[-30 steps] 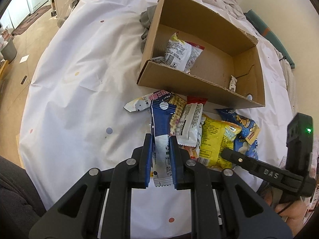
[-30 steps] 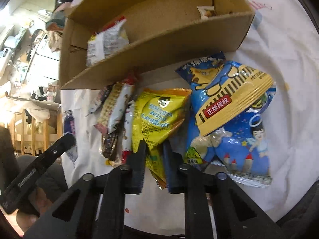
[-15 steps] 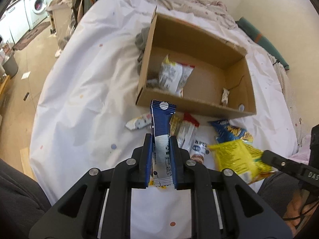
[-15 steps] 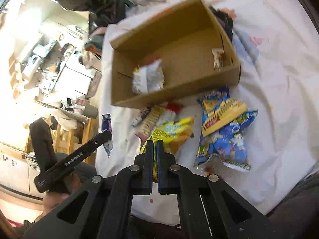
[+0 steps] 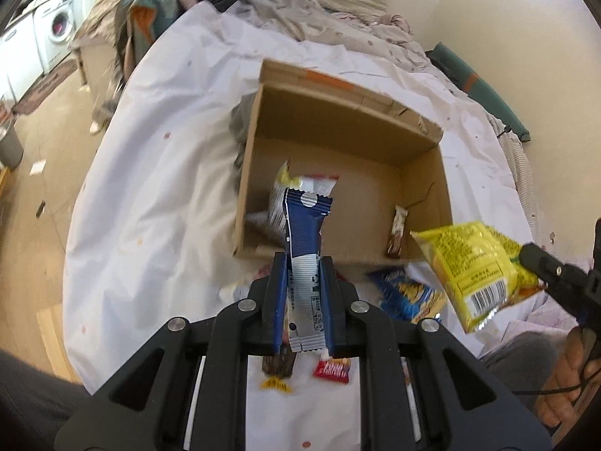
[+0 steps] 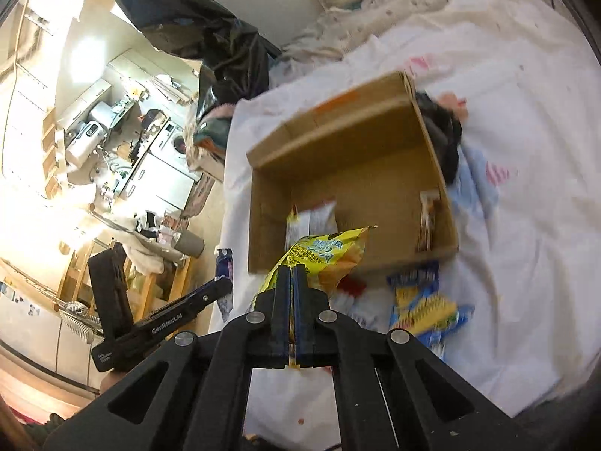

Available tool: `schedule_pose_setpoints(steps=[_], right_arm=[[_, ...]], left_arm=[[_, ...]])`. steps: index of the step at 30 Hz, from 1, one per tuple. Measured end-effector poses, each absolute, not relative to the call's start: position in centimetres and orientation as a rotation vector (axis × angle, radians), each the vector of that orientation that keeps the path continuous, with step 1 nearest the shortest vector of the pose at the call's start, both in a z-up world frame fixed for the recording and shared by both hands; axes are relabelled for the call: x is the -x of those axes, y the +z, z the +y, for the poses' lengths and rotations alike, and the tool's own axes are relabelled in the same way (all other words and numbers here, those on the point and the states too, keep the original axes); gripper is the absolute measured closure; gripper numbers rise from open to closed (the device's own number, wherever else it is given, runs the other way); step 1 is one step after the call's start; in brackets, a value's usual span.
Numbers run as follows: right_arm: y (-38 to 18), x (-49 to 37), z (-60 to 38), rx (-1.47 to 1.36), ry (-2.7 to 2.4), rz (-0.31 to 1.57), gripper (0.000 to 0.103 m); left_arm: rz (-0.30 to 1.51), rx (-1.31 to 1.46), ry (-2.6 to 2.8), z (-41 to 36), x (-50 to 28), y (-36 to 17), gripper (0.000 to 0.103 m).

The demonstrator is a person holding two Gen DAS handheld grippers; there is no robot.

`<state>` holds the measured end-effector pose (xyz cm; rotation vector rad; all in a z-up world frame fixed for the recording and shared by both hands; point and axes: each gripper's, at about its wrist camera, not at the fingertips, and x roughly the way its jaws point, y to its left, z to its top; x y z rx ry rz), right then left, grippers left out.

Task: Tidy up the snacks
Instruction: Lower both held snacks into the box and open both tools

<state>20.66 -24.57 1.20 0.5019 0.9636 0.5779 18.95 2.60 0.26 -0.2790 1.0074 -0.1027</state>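
My left gripper is shut on a blue and silver snack bar, held up in front of the open cardboard box. My right gripper is shut on the corner of a yellow snack bag, lifted off the sheet just before the box; the same yellow bag hangs at the right of the left wrist view. Inside the box lie a white and yellow packet and a small brown bar.
A blue and yellow bag and small red and brown packets lie on the white sheet in front of the box. Rumpled bedding lies behind the box. Bare floor and a washing machine lie off the sheet's left edge.
Both grippers have risen with their snacks. The right gripper closed on the yellow bag and lifted it off the pile. The box now lies lower and farther off in both views.
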Motion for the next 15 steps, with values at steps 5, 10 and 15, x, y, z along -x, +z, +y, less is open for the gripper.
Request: schedule_pose_setpoints(steps=[5,10,15], right_arm=[[2.1,-23.8,-24.6,-0.488,0.57,0.923,0.102],[0.8,-26.7,-24.5,-0.473,0.563,0.922,0.102],[-2.3,-28.7,-24.4,-0.481,0.572,0.9,0.102]], left_arm=[[1.008,0.247,-0.116,1.9,-22.1,1.0,0.09],[1.034,0.212,-0.137,0.5,-25.2,0.3,0.09],[1.046,0.163,-0.162,-1.1,-27.6,-2.1,0.09]])
